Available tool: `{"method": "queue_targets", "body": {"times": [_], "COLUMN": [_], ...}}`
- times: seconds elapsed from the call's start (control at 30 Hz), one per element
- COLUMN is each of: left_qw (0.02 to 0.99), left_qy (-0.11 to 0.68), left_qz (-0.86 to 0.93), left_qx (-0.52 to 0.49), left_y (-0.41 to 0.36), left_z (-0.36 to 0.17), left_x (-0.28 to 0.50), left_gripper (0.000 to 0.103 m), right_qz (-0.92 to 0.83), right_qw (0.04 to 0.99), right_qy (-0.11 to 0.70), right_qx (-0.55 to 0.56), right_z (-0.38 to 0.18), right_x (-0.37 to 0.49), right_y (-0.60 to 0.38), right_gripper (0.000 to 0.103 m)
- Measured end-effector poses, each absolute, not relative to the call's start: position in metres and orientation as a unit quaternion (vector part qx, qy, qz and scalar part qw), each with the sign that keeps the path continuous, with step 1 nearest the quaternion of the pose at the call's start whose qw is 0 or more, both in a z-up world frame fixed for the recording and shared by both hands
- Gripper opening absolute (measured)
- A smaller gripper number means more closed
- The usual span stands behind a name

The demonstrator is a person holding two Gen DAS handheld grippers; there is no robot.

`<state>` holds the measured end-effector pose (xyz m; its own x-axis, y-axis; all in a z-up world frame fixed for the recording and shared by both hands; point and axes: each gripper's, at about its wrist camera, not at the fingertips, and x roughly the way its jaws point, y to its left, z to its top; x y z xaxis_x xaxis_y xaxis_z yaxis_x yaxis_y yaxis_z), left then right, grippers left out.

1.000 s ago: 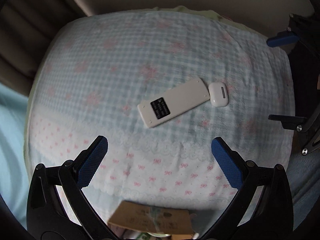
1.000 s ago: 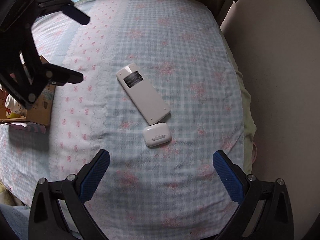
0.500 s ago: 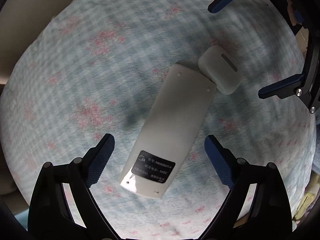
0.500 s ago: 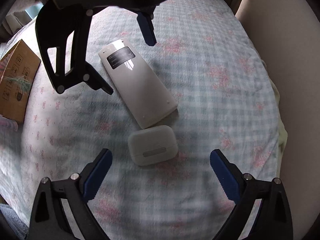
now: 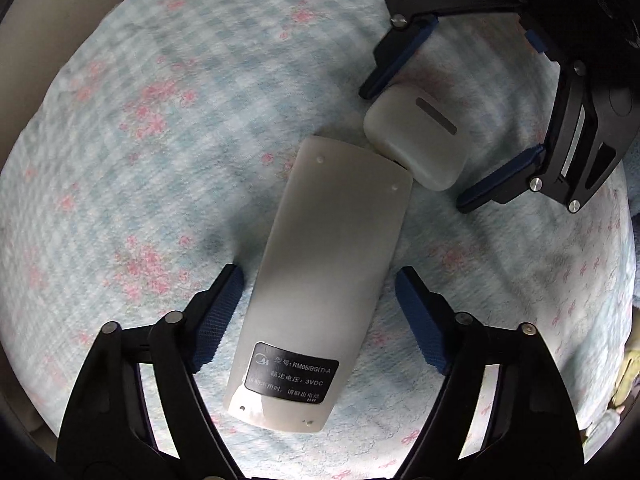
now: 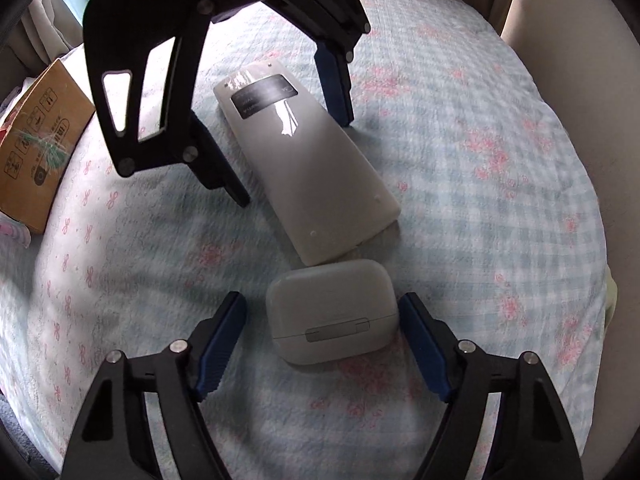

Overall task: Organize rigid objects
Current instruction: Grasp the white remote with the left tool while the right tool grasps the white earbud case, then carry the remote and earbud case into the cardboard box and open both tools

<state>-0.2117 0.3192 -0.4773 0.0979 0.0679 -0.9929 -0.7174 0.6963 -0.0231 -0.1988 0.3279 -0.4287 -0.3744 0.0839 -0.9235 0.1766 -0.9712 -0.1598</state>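
A white remote [image 5: 320,280] lies face down on the checked bed cover [image 5: 140,120], its black label toward the camera. My left gripper [image 5: 320,274] straddles the remote's middle. Its jaws are closing, and a thin gap still shows beside each blue pad. A white earbuds case [image 6: 334,312] lies just past the remote's far end [image 6: 308,184]. My right gripper [image 6: 323,299] straddles the case, jaws closing, pads not pressing on it. Each gripper also shows in the other's view: the right gripper [image 5: 416,148] and the left gripper [image 6: 295,160].
A cardboard box [image 6: 36,140] stands at the bed's left edge in the right wrist view. A pale wall [image 6: 580,60] borders the bed on the right. The cover's lace-trimmed border [image 6: 100,240] runs beside the box.
Both grippers have dropped close over the bed, the left rolling to line up with the remote. Both pairs of jaws have narrowed around the remote and the case.
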Motion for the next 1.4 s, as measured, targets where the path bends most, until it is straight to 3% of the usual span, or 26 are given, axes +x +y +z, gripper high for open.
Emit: {"method": "queue_targets", "body": {"times": [0.1,0.6,1.1,1.23,1.27,1.3,1.33,1.4], "left_qw": [0.694,0.683,0.640,0.624,0.623,0.614,0.604,0.604], "left_qy": [0.610,0.605,0.512,0.480,0.470,0.467,0.466,0.440], "left_qz": [0.283,0.304,0.437,0.472,0.478,0.491,0.500,0.502], "left_qx": [-0.256,-0.274,-0.371,-0.396,-0.403,-0.405,-0.408,-0.435], "left_y": [0.317,0.300,0.254,0.251,0.245,0.239,0.233,0.223], "left_z": [-0.474,-0.448,-0.366,-0.355,-0.355,-0.353,-0.353,-0.359], "left_x": [-0.212,-0.220,-0.253,-0.256,-0.256,-0.255,-0.255,-0.261], "left_gripper": [0.061,0.059,0.056,0.045,0.038,0.023,0.018,0.018], "right_qz": [-0.826,-0.828,-0.840,-0.844,-0.845,-0.846,-0.847,-0.849], "right_qw": [0.017,0.005,-0.003,-0.008,-0.009,-0.010,-0.011,-0.010], "right_qy": [0.115,0.113,0.096,0.087,0.087,0.088,0.088,0.085], "right_qx": [0.552,0.549,0.534,0.529,0.527,0.526,0.524,0.521], "right_z": [-0.427,-0.413,-0.363,-0.349,-0.345,-0.342,-0.339,-0.334], "right_x": [-0.198,-0.187,-0.187,-0.192,-0.192,-0.196,-0.196,-0.199], "right_y": [0.328,0.326,0.312,0.309,0.307,0.307,0.306,0.306], "right_gripper": [0.058,0.058,0.058,0.058,0.058,0.058,0.058,0.058]}}
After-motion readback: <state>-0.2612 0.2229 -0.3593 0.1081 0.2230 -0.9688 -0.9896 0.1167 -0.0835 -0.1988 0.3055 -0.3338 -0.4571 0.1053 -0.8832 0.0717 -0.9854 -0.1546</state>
